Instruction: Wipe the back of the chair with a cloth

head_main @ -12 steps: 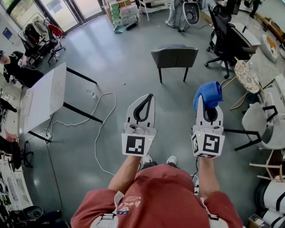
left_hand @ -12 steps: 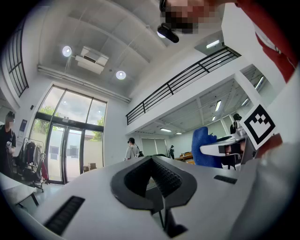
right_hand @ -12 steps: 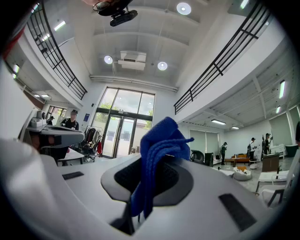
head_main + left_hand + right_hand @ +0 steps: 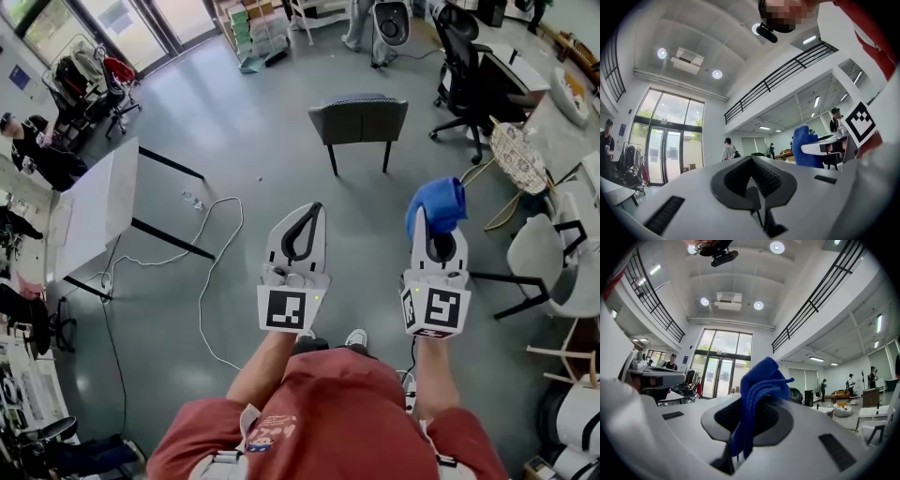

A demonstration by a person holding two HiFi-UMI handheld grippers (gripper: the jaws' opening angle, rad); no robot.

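1. The right gripper (image 4: 427, 223) had its fingers clamped on a blue cloth (image 4: 438, 201); the fabric was pinched between them, bunching up past the fingertips and trailing a short way down toward the gripper body.
2. The left gripper (image 4: 315, 204) had its fingers pressed together with nothing between them.
3. The grey chair (image 4: 362, 120) stood on the floor well beyond both sets of fingertips, roughly between their lines, touched by neither.
4. Its back seemed to face the fingers, though the steep view left that uncertain.
5. A white cable (image 4: 211, 253) lay on the floor just left of the left fingers, with a white table (image 4: 94, 206) further left.
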